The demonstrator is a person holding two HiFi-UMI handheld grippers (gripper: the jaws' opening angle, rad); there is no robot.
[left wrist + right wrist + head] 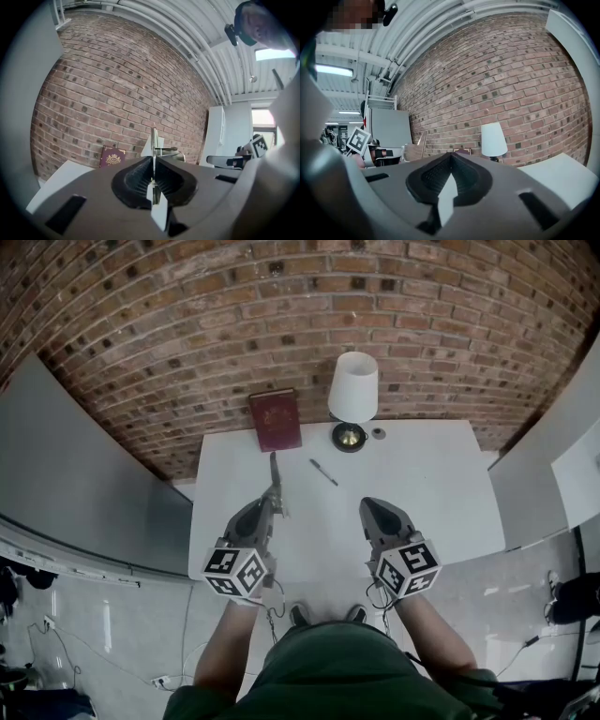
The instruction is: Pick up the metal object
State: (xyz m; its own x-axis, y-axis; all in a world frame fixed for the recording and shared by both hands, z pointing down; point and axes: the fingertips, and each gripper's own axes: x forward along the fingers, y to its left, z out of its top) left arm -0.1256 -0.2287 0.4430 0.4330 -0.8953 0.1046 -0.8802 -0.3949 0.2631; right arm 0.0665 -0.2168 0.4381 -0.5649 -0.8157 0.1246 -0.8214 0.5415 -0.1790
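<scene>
White rectangular table at frame centre, against red brick wall above. Along the far edge: dark red hardback book left, white-shaded table lamp right of it, small round grey disc just beside the lamp base. Slim dark pen below the lamp. Thin metal object left of the pen, clamped in left gripper; right gripper lower right, apart.

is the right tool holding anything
No, the right tool has its jaws shut together with nothing between them.
</scene>
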